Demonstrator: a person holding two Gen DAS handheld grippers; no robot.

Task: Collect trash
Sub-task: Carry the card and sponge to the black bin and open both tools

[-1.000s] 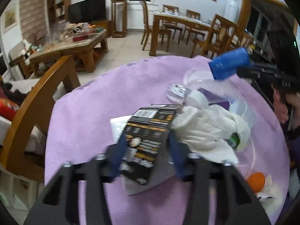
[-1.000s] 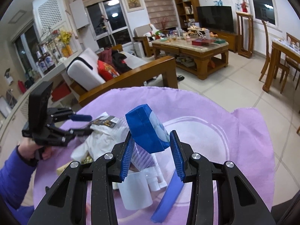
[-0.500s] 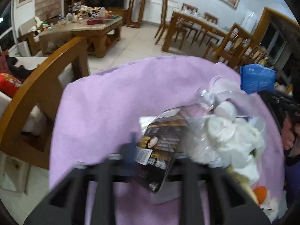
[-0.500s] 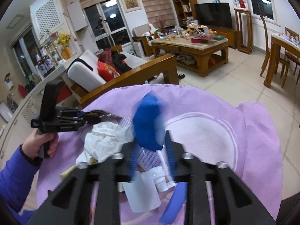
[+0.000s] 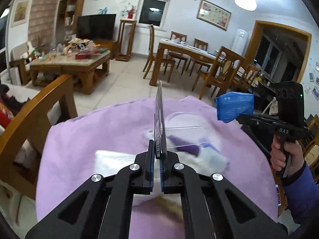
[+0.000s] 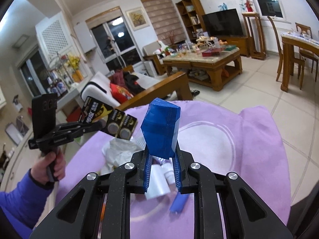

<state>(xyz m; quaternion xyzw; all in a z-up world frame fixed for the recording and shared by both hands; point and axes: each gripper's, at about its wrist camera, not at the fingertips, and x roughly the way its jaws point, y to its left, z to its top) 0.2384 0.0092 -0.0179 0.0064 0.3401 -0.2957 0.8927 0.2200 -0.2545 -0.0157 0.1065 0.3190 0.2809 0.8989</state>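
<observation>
My left gripper (image 5: 157, 149) is shut on a black battery card (image 5: 159, 119), lifted above the table and seen edge-on. From the right wrist view the same card (image 6: 111, 123) shows its face with coin cells, pinched by the left gripper (image 6: 97, 124). My right gripper (image 6: 161, 155) is shut on a crumpled blue packet (image 6: 161, 131), also held off the table; the packet (image 5: 234, 107) appears at the right of the left wrist view. Below lie crumpled white plastic (image 6: 117, 151), a white container (image 6: 159, 187) and a blue strip (image 6: 178, 205) on the purple cloth (image 6: 249, 159).
A wooden sofa arm (image 5: 39, 109) borders the table's left side. White paper (image 5: 111, 159) and clear plastic (image 5: 185, 135) lie on the cloth. A dining table with chairs (image 5: 199, 59) and a cluttered coffee table (image 5: 69, 59) stand across the tiled floor.
Both grippers went from open around their items to shut on them. The left one lifted the battery card off the pile and turned it edge-on; the right one raised the blue packet.
</observation>
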